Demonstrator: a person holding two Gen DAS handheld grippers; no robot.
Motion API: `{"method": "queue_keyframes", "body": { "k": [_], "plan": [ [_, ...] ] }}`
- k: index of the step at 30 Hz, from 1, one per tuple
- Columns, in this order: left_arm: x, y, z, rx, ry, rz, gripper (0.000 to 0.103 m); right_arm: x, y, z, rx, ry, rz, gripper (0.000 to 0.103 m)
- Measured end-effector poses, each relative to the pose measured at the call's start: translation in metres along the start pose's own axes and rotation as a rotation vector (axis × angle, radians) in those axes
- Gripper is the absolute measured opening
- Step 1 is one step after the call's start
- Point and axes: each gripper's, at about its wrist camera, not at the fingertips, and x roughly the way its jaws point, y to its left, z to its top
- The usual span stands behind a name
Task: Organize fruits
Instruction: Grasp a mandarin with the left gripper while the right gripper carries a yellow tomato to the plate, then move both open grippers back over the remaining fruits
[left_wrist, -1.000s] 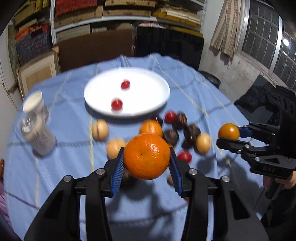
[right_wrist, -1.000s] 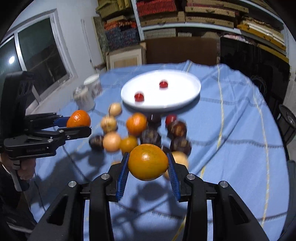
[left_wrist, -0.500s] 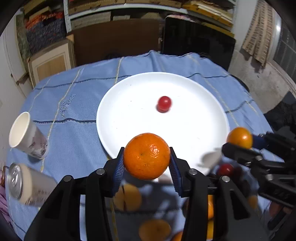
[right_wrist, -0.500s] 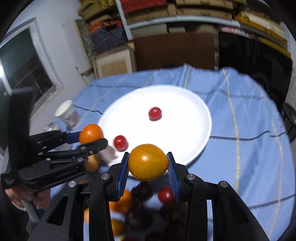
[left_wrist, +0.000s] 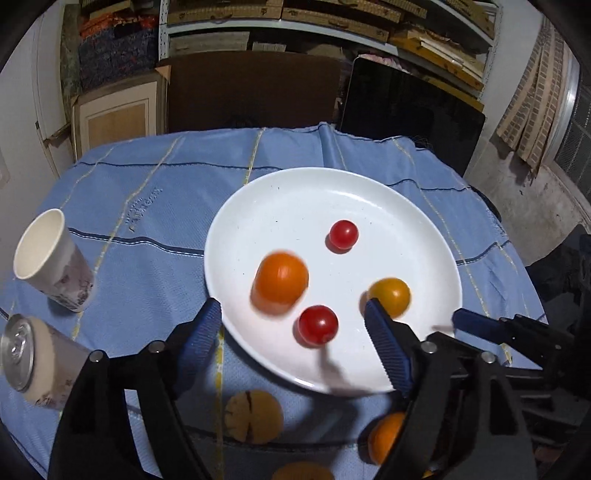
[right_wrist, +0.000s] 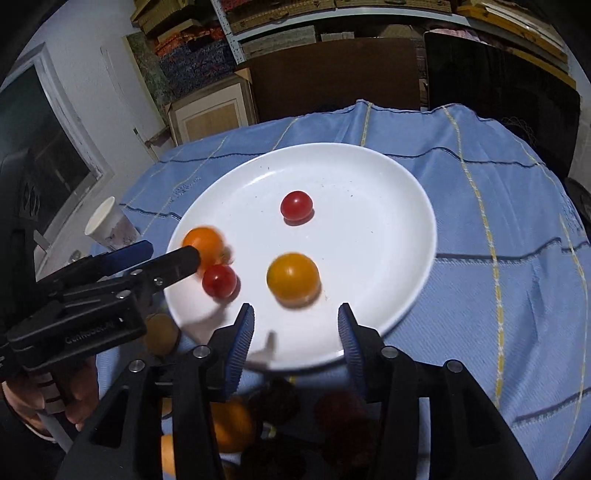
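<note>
Two oranges (left_wrist: 280, 282) (right_wrist: 293, 279) sit loose on the plate (left_wrist: 295, 192) with both tongs (left_wrist: 291, 341) (right_wrist: 295, 341) open and empty, so you return for fruit on the tabletop (left_wrist: 147, 206).

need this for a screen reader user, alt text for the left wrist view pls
Open left gripper above a white plate holding two oranges and two cherry tomatoes, on a blue tablecloth. A paper cup and can stand left.

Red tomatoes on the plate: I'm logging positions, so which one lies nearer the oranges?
The near red tomato, lying between the two oranges; the far red tomato sits alone toward the plate's back.
</note>
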Motion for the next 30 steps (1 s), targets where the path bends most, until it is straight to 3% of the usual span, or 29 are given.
{"method": "queue_keyframes", "body": {
  "k": [9,14,16,23,27,30],
  "plan": [
    [-0.055,0.000,-0.045,0.015,-0.029,-0.030,0.087,-0.073,-0.029,-0.045,0.079,-0.123,0.015,0.070],
    [-0.074,-0.004,-0.073,0.045,-0.022,-0.031,0.087,-0.092,-0.036,-0.072,0.098,-0.133,-0.001,0.070],
    [-0.081,-0.004,-0.083,0.061,-0.024,-0.026,0.088,-0.093,-0.032,-0.082,0.085,-0.121,0.000,0.076],
    [-0.101,0.003,-0.123,0.066,-0.016,-0.023,0.088,-0.102,0.007,-0.126,-0.073,-0.101,-0.002,0.076],
    [-0.103,0.010,-0.147,0.062,0.015,0.004,0.088,-0.103,0.033,-0.151,-0.170,-0.050,0.061,0.076],
    [-0.103,0.013,-0.159,0.066,0.030,0.021,0.088,-0.093,0.051,-0.167,-0.232,0.008,0.059,0.076]
  ]
}}
